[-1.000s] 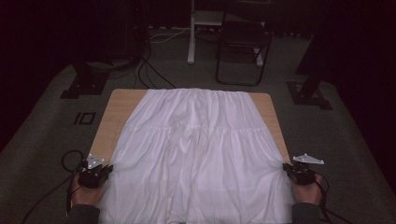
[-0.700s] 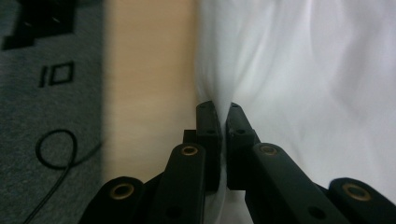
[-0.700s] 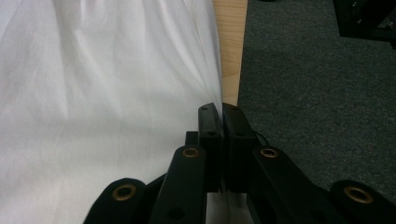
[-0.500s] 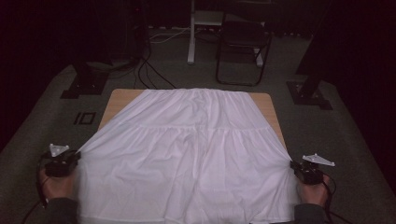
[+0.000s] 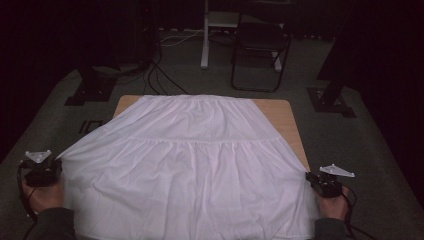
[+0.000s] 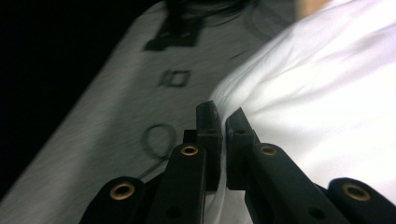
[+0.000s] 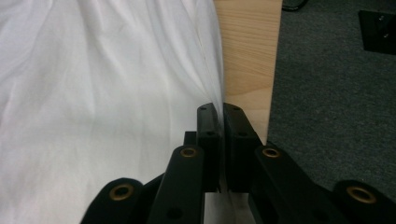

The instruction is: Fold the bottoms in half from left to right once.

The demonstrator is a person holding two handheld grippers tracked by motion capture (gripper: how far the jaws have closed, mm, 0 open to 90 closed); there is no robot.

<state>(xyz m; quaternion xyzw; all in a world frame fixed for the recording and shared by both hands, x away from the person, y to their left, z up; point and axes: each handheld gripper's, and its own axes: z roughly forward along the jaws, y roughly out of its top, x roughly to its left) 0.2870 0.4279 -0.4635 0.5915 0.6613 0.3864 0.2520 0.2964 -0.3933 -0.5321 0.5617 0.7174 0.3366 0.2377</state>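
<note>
White skirt (image 5: pixel 190 165) dominates, spread wide and flat between the two sets of jaws, its waistband at the far end, well away from both. Beneath it, the wooden counter (image 5: pixel 282 112) peeks out at the far corners and along the edge just beside the right gripper (image 5: pixel 311 179). That gripper's jaws have just been easing apart a touch, yet cloth sits pinched between them at the hem corner. Out wide, the left gripper (image 5: pixel 56 162) is clenched on the opposite hem corner, past the counter's edge, stretching the cloth taut.
</note>
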